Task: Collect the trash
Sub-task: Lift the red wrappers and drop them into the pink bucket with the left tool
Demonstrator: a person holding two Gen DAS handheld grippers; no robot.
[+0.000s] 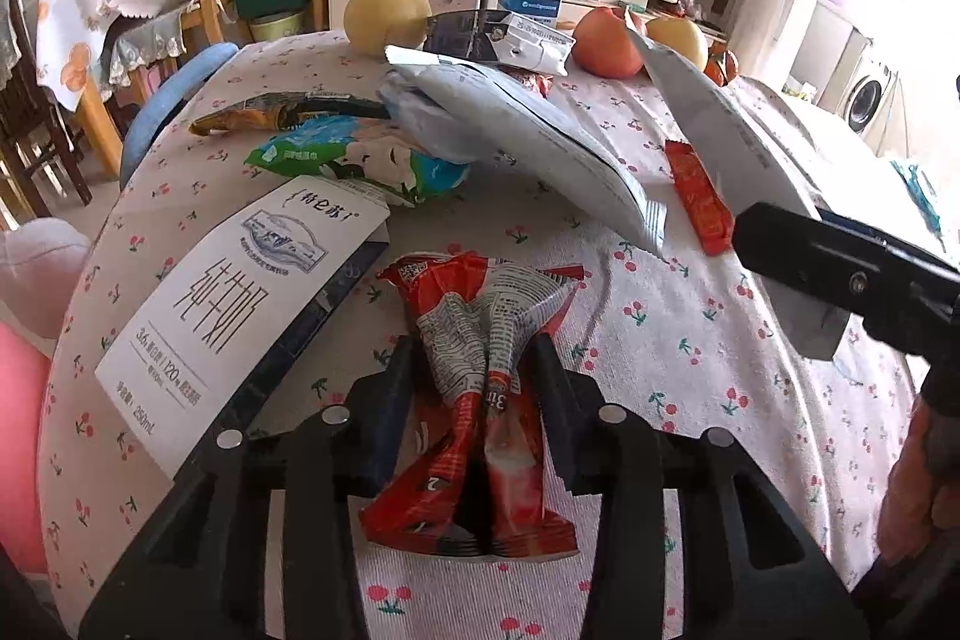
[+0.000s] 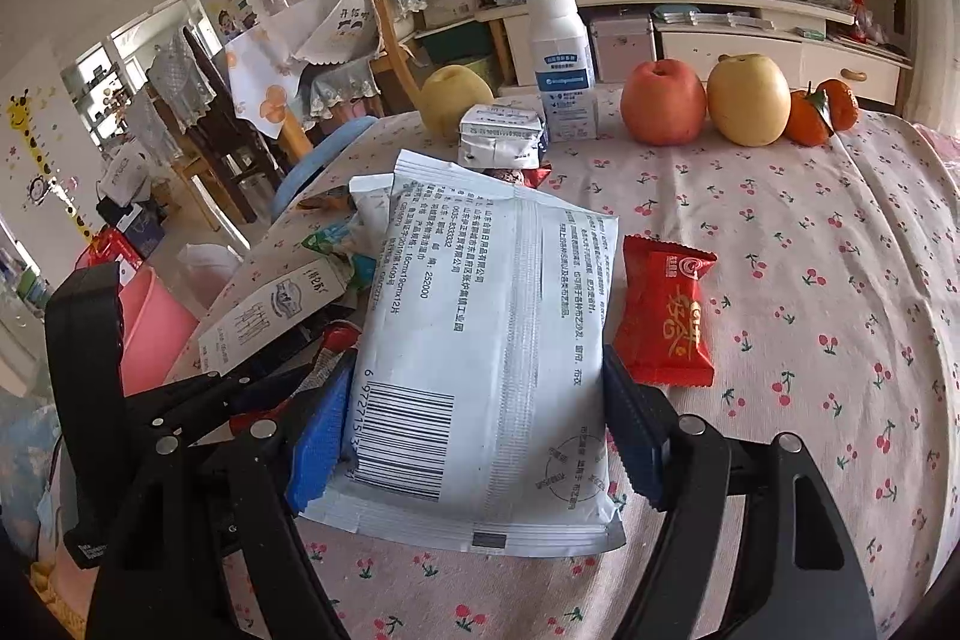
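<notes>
Trash spread over a counter covered with a cherry-print cloth. Left gripper is clenched on a crumpled red wrapper, both fingers pressing its pinched middle; the wrapper's ends flare out above and below the grip. Right gripper grasps a large pale blue packet by its two side edges near the barcode end, blue pads against the packet, which sits tilted up off the cloth in the left wrist view. Just beside the packet's right edge lies a small red candy wrapper, flat on the cloth. To the left of the red wrapper lies a white milk carton, flattened, with a green wet-wipe pack just past its far end. An orange-and-black wrapper lies further back near the counter's left edge. A second small crushed carton sits toward the far side, next to a white bottle with a blue label. Fruit stands along the far edge: a yellow pear to the left of the bottle, a red apple, another yellow pear and tangerines to the right. Pink bin shows beyond the counter's left side in the right wrist view. A hand shows at the right edge of the left wrist view.
</notes>
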